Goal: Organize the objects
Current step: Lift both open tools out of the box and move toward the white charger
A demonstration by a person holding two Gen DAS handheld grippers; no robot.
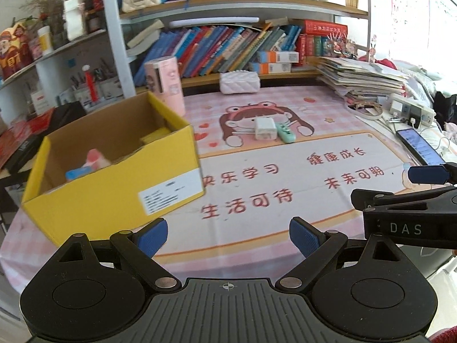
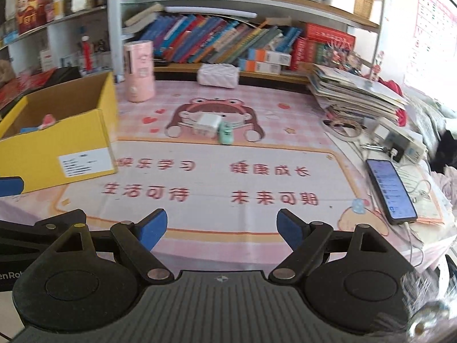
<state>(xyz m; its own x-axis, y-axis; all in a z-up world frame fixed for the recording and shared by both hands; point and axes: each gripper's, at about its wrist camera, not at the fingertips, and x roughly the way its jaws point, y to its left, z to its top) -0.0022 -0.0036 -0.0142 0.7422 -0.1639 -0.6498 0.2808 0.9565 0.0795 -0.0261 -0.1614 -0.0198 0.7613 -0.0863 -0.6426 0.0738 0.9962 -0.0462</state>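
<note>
The white charger block [image 1: 265, 128] and the mint-green oblong item [image 1: 285, 133] lie touching side by side on the cartoon girl printed in the middle of the pink desk mat [image 1: 285, 217]. What the green item is cannot be told. Its long axis runs roughly from the shelves toward the cameras, the near end angled slightly to the right in the left wrist view. The charger block lies flat just to its left.

The left gripper [image 1: 228, 235] hangs over the mat's near edge, its blue pads [image 1: 152, 235] spread wide, holding and touching nothing. The right gripper [image 2: 222, 228] is likewise wide apart with nothing between its pads [image 2: 290, 228], beside the left one.

The yellow cardboard box [image 1: 114, 183] stands open at the left of the mat, with a pink-and-white item [image 1: 95, 158] and a blue one inside. Behind it stands a pink cylinder [image 1: 164, 84]; a white quilted pouch [image 1: 240, 81] rests by the bookshelf [image 1: 242, 8]. A lit smartphone [image 2: 391, 190] lies to the right.
</note>
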